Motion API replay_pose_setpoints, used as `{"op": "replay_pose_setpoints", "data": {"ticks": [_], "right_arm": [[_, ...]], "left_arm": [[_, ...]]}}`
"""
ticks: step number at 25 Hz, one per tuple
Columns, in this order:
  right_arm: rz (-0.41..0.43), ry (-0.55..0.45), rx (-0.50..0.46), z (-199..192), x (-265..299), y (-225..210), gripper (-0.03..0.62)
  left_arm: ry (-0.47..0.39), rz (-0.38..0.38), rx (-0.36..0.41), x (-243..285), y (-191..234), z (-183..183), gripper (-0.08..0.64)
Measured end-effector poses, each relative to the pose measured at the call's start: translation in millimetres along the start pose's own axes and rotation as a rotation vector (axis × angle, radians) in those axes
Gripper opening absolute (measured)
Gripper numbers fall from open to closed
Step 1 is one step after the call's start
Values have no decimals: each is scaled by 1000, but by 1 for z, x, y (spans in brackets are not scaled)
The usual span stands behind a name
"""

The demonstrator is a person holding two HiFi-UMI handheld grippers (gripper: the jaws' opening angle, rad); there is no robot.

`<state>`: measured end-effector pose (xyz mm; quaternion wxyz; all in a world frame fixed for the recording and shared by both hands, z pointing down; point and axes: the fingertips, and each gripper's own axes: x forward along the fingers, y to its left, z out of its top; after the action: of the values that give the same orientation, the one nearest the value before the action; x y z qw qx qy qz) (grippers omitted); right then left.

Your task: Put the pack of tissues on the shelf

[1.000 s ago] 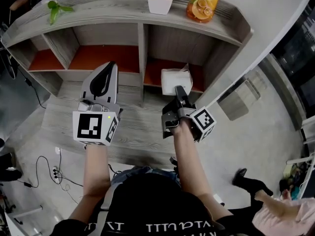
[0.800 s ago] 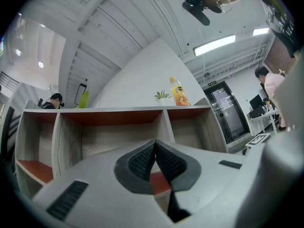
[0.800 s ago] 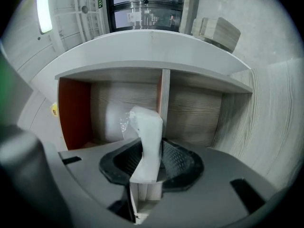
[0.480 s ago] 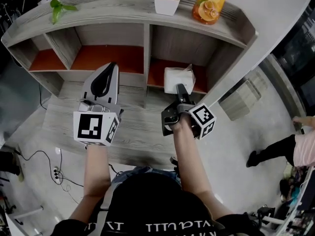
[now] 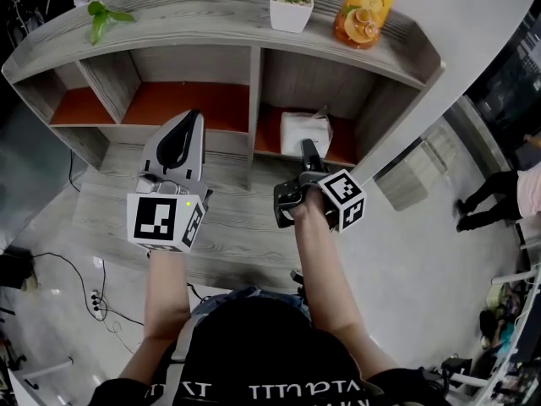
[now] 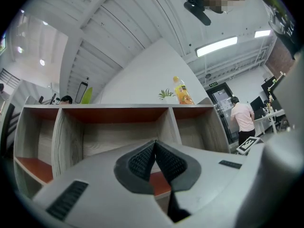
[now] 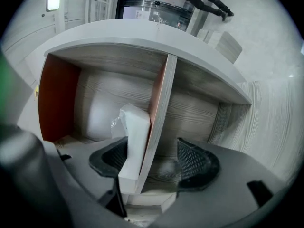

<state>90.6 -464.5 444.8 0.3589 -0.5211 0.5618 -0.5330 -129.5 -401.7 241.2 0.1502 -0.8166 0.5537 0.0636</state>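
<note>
Opening, in right gripper view alone, right tongs [image 7: 154,160] around tissue pack [image 7: 134,141]

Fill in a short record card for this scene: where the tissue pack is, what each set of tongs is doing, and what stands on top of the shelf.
Tissue pack: lying in the right compartment of the shelf, on its orange floor.
Right tongs: open, jaws have just been opening; the pack's near end is between them, unclamped.
Left tongs: shut, empty, facing the middle compartment.
Shelf top: potted plant, orange juice bottle, leafy sprig.
</note>
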Motion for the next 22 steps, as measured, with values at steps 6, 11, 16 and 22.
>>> {"op": "replay_pose_setpoints", "data": {"ticks": [6,11,16,22], "right_arm": [[-38,-10,-44,3,8,1,321],[-53,-14,-82,5,11,2,325],[-57,-23,-113,7,11,2,328],[-56,-20,-180,10,6,9,328]], "left_arm": [[6,-10,-8,5,-4,-2,14],[1,-18,-15,7,-7,-4,14],[3,-21,-16,7,-9,-5,13],[-5,-25,-22,5,-12,-3,14]]}}
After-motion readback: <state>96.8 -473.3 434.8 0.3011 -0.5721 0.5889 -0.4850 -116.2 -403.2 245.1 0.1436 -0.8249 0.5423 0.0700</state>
